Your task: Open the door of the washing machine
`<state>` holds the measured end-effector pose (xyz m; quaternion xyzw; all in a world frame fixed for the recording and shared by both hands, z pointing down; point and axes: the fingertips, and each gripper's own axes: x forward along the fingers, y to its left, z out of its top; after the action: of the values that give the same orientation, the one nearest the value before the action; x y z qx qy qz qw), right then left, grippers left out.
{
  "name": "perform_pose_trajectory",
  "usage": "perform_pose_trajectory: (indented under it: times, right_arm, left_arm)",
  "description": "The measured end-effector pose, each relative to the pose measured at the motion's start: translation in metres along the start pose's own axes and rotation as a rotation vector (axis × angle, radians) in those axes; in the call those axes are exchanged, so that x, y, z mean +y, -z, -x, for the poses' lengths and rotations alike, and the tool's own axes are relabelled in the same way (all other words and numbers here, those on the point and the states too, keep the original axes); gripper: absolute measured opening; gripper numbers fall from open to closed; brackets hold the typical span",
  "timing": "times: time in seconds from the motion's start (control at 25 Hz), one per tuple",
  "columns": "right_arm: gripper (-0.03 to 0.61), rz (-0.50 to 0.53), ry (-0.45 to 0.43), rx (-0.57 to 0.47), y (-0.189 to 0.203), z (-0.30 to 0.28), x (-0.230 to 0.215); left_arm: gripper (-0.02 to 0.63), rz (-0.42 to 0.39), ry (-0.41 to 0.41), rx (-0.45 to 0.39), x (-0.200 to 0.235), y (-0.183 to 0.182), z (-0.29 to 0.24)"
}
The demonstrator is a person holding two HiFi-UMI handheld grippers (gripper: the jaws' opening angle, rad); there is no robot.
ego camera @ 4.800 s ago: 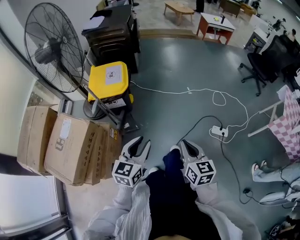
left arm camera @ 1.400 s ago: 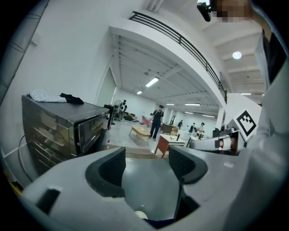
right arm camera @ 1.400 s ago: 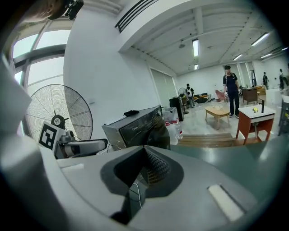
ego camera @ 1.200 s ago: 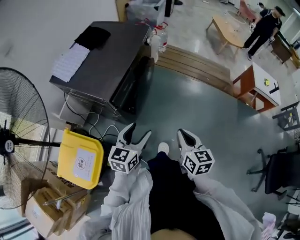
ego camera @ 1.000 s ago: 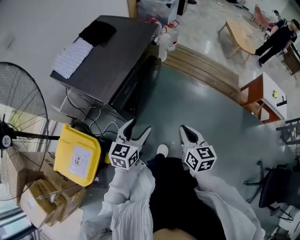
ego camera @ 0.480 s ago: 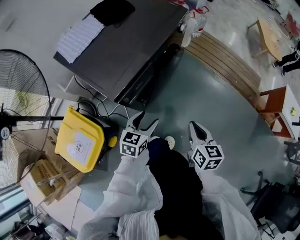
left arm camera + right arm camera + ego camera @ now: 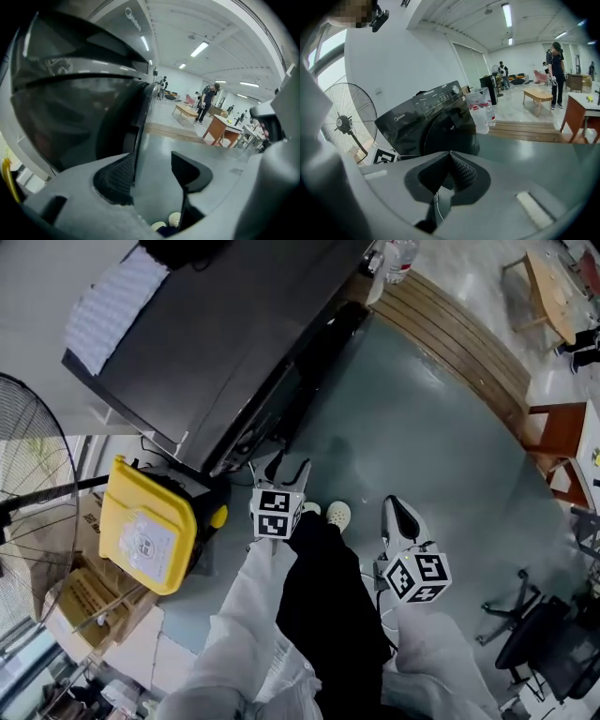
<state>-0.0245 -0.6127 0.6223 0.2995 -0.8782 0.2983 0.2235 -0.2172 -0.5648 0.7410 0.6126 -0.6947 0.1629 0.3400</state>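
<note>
1. Left tongs (image 7: pixel 154 164): jaws stood apart and had just been closing. Only bare floor (image 7: pixel 422 437) and the toe of a pale shoe (image 7: pixel 337 515) showed between them, and the pads pressed on nothing. They pointed downward, close in front of the machine's dark front, and the marker cube (image 7: pixel 274 514) faced up in the head view.

2. Right tongs (image 7: pixel 450 157): jaws were clenched tip to tip with nothing held. They hung lower in the head view and further from the machine than the left pair, with a marker cube (image 7: pixel 417 577) behind them.

3. Washing machine (image 7: pixel 216 343): a black front-loader standing on the floor against the white wall. Its round dark door (image 7: pixel 445 131) was closed flush with the front. In the left gripper view the door's edge rose just behind the left pad; whether they touched could not be told.

4. On the machine's top: a printed white sheet (image 7: pixel 108 306).

5. Beside the machine: a yellow case (image 7: pixel 141 535), then a pedestal fan (image 7: pixel 28 474) and cardboard boxes (image 7: pixel 80 601).

6. Beyond the machine: clear water bottles (image 7: pixel 398 254) and a strip of wooden boards (image 7: pixel 459 343).

7. Far side of the room: a red-brown bench (image 7: pixel 558 446) and a black office chair (image 7: pixel 544 643).
</note>
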Motion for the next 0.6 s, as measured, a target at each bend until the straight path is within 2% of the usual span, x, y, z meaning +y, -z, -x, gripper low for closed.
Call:
perform_pose_trajectory:
  times: [0.28,0.4,0.52,0.6]
  right_arm:
    - [0.008,-0.034,0.036,0.026,0.030,-0.012,-0.015]
    - [0.008,-0.047,0.037,0.053,0.046,-0.011,-0.016]
    - [0.008,-0.059,0.036,0.063,0.055,-0.008,-0.012]
    - [0.008,-0.066,0.039,0.058,0.055,-0.007,-0.012]
  left_arm:
    - [0.221,-0.002,-0.005,-0.003,0.017,0.007,-0.035]
    - [0.157,-0.022,-0.043,0.004,0.022,0.008,-0.041]
    - [0.129,-0.016,-0.070,0.008,0.028,0.005,-0.043]
    - [0.084,-0.023,-0.096,0.007,0.032,0.004,-0.043]
